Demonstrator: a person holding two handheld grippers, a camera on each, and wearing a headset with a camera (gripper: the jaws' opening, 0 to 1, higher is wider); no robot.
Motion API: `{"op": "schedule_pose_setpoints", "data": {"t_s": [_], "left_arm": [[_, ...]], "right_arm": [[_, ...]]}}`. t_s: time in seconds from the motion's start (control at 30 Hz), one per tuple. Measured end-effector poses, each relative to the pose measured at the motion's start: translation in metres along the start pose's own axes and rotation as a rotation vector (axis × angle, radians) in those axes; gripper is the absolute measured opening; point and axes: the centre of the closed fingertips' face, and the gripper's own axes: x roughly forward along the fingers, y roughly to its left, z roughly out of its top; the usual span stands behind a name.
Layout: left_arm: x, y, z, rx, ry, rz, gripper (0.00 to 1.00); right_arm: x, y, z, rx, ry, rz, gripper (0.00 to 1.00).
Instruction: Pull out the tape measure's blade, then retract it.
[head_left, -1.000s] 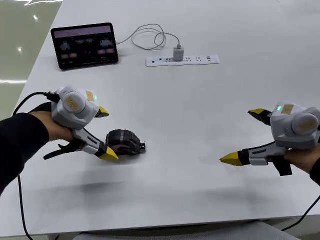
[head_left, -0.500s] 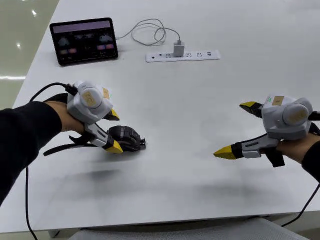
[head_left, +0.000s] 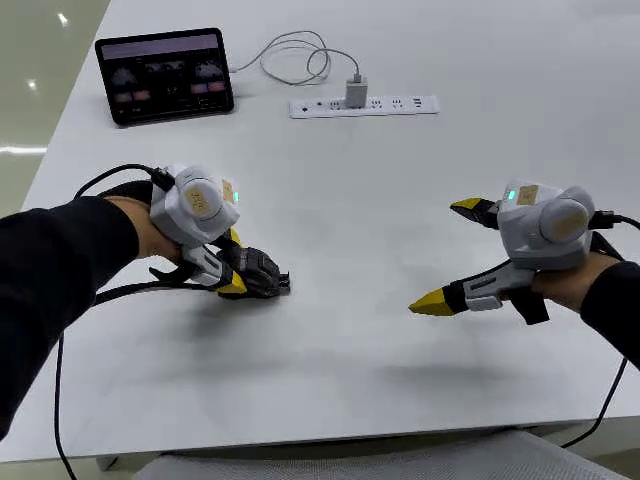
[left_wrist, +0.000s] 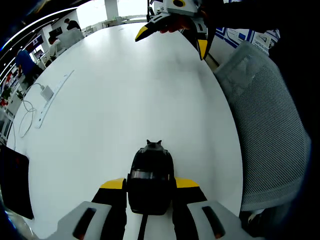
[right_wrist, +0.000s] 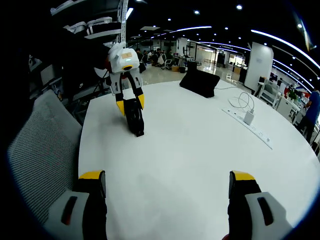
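The tape (head_left: 262, 272) sits on the bench (head_left: 380, 180), near the left edge and a bit toward the front. Its blade is all inside. A small hook (left_wrist: 154, 143) pokes out of the case and points toward the right edge.

The left hand-held gripper (head_left: 236, 263) is clamped on the tape, one jaw on each side. The right hand-held gripper (head_left: 448, 254) is well apart from it, near the right edge, with its jaws wide apart and nothing in them.

The case looks hard and smooth, so it could slip if the squeeze is weak. I think it is a bit heavy for a small thing. The blade is likely thin, bendy metal that springs back fast. The hook looks like the best place to grab, while the left one holds the case.

A tablet (head_left: 165, 75) stands toward the far left corner, with a power strip (head_left: 365, 105) to its right.
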Motion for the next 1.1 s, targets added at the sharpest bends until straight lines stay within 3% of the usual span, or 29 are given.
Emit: {"op": "schedule_pose_setpoints", "data": {"t_s": [0.23, 0.4, 0.57, 0.83, 1.1], "left_arm": [[0.000, 0.001, -0.002, 0.011, 0.009, -0.004, 0.30], [0.000, 0.001, -0.004, 0.021, 0.031, -0.008, 0.30], [0.000, 0.002, -0.005, 0.021, 0.021, -0.007, 0.30], [0.000, 0.003, -0.005, 0.033, 0.023, -0.004, 0.30], [0.000, 0.004, -0.005, 0.023, 0.006, -0.011, 0.30]], "right_arm": [[0.028, 0.008, 0.013, -0.079, -0.001, 0.063, 0.94], [0.052, 0.011, 0.013, -0.119, 0.035, 0.115, 0.90], [0.077, 0.019, 0.023, -0.156, 0.037, 0.167, 0.84], [0.101, 0.033, 0.037, -0.220, 0.036, 0.236, 0.78], [0.123, 0.047, 0.027, -0.230, 0.087, 0.332, 0.65]]}}
